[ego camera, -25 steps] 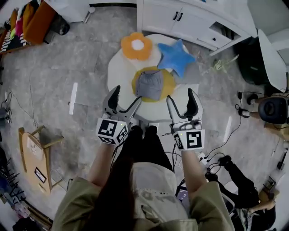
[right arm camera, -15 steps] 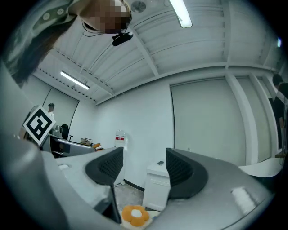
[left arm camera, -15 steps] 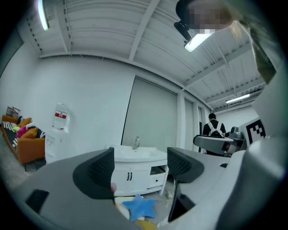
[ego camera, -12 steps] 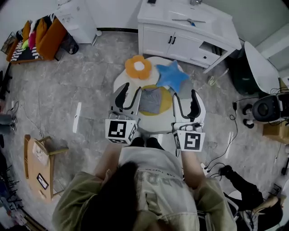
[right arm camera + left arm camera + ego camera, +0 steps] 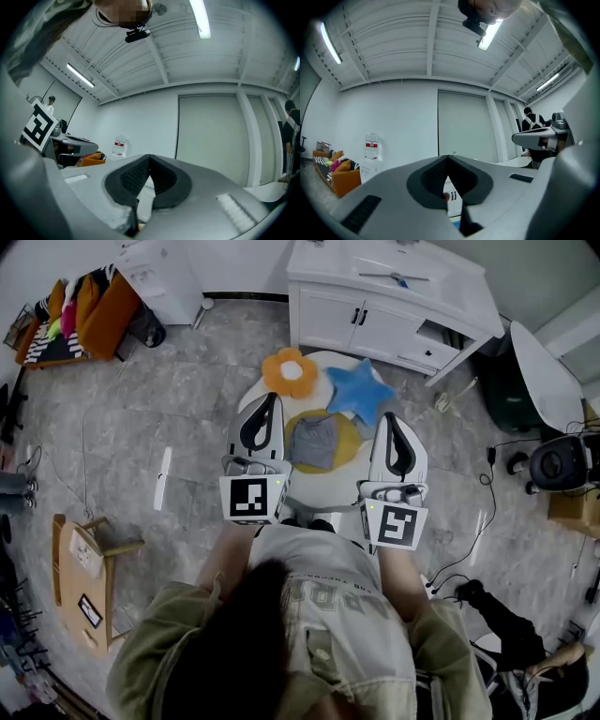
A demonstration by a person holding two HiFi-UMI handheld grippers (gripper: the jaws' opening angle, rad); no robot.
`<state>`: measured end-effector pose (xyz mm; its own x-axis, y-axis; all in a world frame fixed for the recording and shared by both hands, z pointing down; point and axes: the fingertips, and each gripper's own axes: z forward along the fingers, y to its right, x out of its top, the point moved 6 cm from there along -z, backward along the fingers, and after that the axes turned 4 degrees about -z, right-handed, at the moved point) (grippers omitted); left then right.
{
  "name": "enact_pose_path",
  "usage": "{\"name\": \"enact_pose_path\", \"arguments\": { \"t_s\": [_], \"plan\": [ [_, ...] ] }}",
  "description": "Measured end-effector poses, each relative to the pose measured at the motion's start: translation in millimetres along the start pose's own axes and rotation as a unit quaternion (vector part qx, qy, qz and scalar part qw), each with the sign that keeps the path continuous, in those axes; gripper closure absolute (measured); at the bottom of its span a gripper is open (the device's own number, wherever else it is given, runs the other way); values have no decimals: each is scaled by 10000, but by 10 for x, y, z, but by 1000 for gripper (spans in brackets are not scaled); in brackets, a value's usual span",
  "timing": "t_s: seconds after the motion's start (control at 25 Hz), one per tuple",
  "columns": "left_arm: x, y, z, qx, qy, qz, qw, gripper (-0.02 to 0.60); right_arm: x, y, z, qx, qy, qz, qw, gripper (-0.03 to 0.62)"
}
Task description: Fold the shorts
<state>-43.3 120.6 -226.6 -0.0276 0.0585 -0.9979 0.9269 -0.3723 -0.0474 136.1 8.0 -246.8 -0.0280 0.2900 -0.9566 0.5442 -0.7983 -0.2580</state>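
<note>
Those grey shorts (image 5: 313, 442) at frame centre look soft, light and floppy; I'd pinch an outer edge. The left gripper (image 5: 268, 403) and right gripper (image 5: 391, 420) have just closed, empty.

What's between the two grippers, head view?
The grey shorts, lying on a yellow mat on the white table, show between left gripper and right gripper in the head view. Both grippers' jaws have just closed, on nothing.
</note>
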Motion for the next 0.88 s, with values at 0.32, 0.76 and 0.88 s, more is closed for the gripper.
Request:
{"name": "enact_pose_path", "arguments": {
  "t_s": [0.32, 0.76, 0.88],
  "plan": [
    [208, 20, 110, -87, 420, -59, 9991, 572, 51, 81, 123, -21, 133, 55, 9999, 592],
    [159, 152, 218, -248, 411, 1, 9988, 572, 126, 126, 194, -312, 281, 133, 9990, 594],
    [172, 170, 239, -284, 436, -3, 9986, 572, 69, 164, 178, -227, 148, -118, 9996, 595]
  ]
}}
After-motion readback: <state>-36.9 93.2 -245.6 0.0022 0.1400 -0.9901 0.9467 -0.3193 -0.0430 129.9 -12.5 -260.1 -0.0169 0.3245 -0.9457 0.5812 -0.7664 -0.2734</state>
